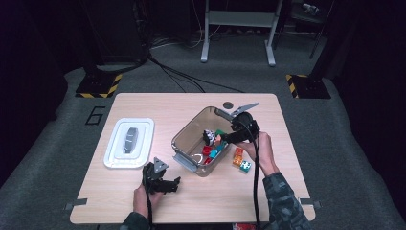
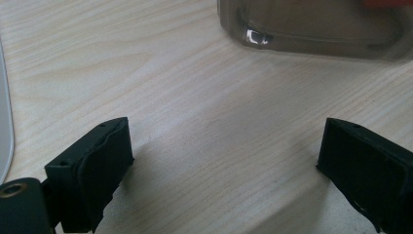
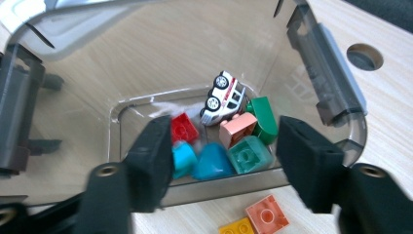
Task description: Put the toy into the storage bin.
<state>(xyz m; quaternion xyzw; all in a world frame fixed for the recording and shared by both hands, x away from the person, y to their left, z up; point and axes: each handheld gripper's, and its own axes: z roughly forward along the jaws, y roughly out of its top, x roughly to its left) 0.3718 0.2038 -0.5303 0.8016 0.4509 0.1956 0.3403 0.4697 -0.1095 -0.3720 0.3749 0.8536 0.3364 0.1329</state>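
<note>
Fingers [image 3: 156, 161] of our right gripper [image 3: 224, 163] stand apart w/ nothing between, above the clear bin [image 1: 184, 132] where toy car [image 3: 223, 99] and bricks [image 3: 246, 153] lie, while our left gripper [image 2: 224, 168] rests wide open on the table [image 2: 195, 97].

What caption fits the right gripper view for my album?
Open right hand-held gripper above a clear bin holding a toy car and colourful blocks.
</note>
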